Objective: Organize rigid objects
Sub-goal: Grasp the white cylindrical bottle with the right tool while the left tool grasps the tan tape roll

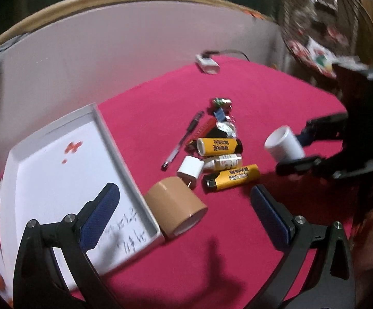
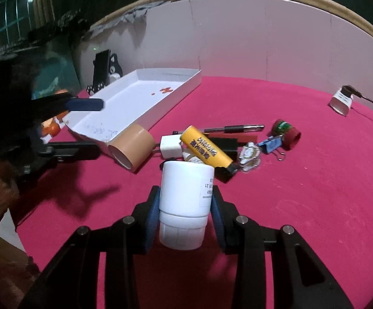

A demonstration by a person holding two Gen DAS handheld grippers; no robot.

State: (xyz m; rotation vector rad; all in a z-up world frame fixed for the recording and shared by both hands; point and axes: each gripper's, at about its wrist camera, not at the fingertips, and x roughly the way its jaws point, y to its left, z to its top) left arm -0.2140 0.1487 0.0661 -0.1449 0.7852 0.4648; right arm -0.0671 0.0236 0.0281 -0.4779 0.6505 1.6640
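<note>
Clamped between the blue pads of the right gripper (image 2: 185,206): one white plastic cylinder (image 2: 185,200), long axis running 6 to 12 o'clock in the right wrist view, above the pink cloth-covered table (image 2: 315,206). Spread wide and holding nothing: left gripper (image 1: 184,206). At 12 o'clock past the cylinder, two yellow lighters (image 1: 235,177), one brown tape roll (image 2: 132,146), one white shallow cardboard tray (image 2: 124,100).
</note>
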